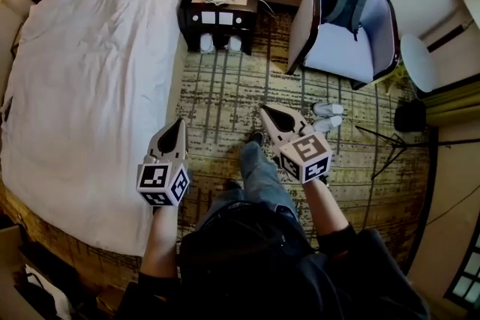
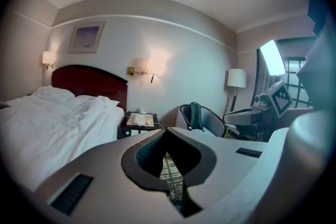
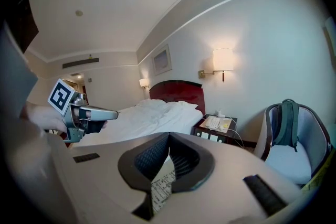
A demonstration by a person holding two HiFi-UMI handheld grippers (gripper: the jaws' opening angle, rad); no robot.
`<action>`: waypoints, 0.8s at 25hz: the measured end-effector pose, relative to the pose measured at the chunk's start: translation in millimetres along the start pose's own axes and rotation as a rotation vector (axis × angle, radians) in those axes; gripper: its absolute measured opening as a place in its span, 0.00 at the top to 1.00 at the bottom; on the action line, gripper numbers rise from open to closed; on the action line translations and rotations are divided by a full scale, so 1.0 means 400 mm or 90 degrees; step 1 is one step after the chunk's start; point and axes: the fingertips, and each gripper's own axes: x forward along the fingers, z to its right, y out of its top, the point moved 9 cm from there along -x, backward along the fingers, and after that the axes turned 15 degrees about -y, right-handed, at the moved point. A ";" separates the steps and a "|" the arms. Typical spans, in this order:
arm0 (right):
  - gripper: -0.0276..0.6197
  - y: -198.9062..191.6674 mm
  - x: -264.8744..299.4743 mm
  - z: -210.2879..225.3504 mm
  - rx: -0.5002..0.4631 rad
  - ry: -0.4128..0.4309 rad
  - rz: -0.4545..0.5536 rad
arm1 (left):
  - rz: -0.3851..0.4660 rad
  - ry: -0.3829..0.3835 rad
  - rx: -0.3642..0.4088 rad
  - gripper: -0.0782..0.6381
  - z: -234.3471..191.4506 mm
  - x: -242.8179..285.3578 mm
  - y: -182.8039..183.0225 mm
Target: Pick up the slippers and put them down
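Both grippers are carried out front, nothing in either. The left gripper (image 1: 178, 124) has its jaws pressed together, only carpet (image 1: 225, 97) showing past the tips. The right gripper (image 1: 265, 111) is the same, jaws together and empty (neither has anything to grip yet). The task's white slippers (image 1: 328, 109) lie side by side on the carpet in front of the armchair (image 1: 379, 26), just right of the right gripper's tip, so that hand looks best placed to reach them. Two more white things (image 1: 207, 43) sit under the nightstand (image 1: 219, 11) by the bed (image 1: 90, 86); I can't tell if they're slippers. Pickup hasn't started.
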 end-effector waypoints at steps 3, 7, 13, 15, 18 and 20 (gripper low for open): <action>0.96 0.030 0.072 0.071 0.011 -0.004 0.004 | -0.006 -0.009 0.013 0.89 -0.030 0.097 0.048; 0.96 0.072 0.170 0.160 0.020 -0.012 0.011 | -0.010 -0.021 0.033 0.89 -0.075 0.221 0.120; 0.96 0.135 0.274 0.292 0.028 -0.023 0.020 | -0.011 -0.042 0.051 0.89 -0.116 0.405 0.217; 0.96 0.150 0.294 0.321 0.028 -0.022 0.020 | -0.012 -0.045 0.054 0.89 -0.120 0.449 0.240; 0.96 0.173 0.318 0.360 0.035 -0.015 0.024 | -0.016 -0.043 0.061 0.89 -0.119 0.501 0.271; 0.96 0.188 0.333 0.386 0.035 -0.014 0.028 | -0.020 -0.044 0.062 0.89 -0.118 0.534 0.289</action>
